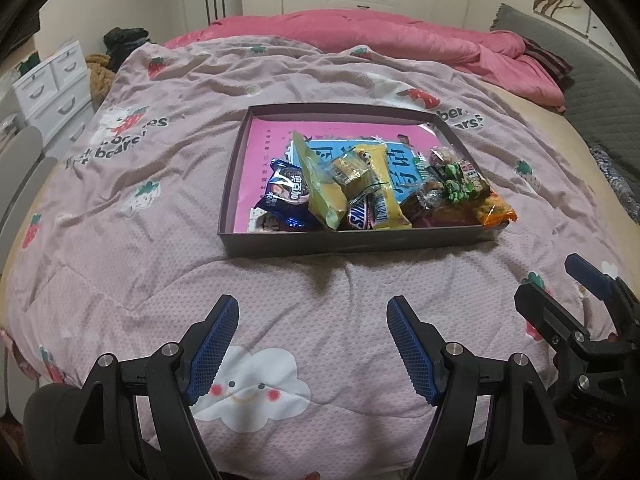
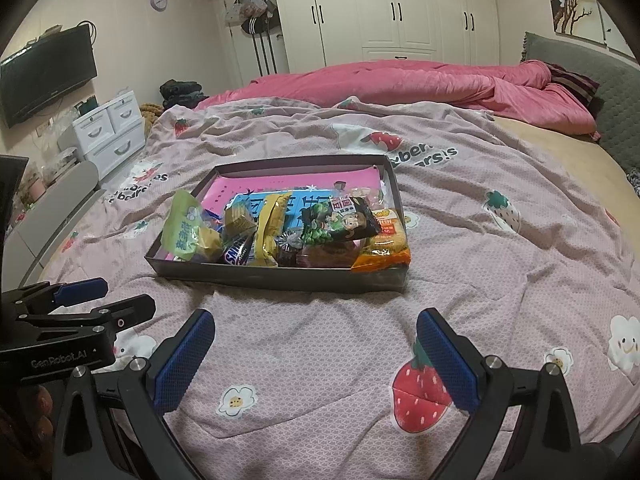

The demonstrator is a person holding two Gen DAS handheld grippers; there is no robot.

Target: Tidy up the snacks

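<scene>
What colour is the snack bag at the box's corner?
Orange bag, clearest in the right wrist view.

A home bedroom. Wide bed under a mauve quilt printed with strawberries and clouds [image 2: 320, 340], a crumpled pink duvet [image 2: 400, 84] behind it, grey padded headboard [image 2: 580, 64] at right. Glossy cream wardrobe doors [image 2: 400, 8] along the far wall; black wall-mounted television [image 2: 48, 76], white plastic drawer unit [image 2: 108, 132], round wall clock [image 2: 159, 1].

Snickers bar [image 1: 361, 214]: "SNICKERS" partly readable, in the dark tray at 6 o'clock. Oreo pack [image 1: 289, 189]: Chinese brand characters. Blue sheet [image 1: 394, 168]: large Chinese characters, partly covered. Quilt [image 2: 320, 360]: "bears!s" at 1 o'clock of the tray. Left gripper [image 2: 102, 294] body: "GenRobot.AI".
</scene>
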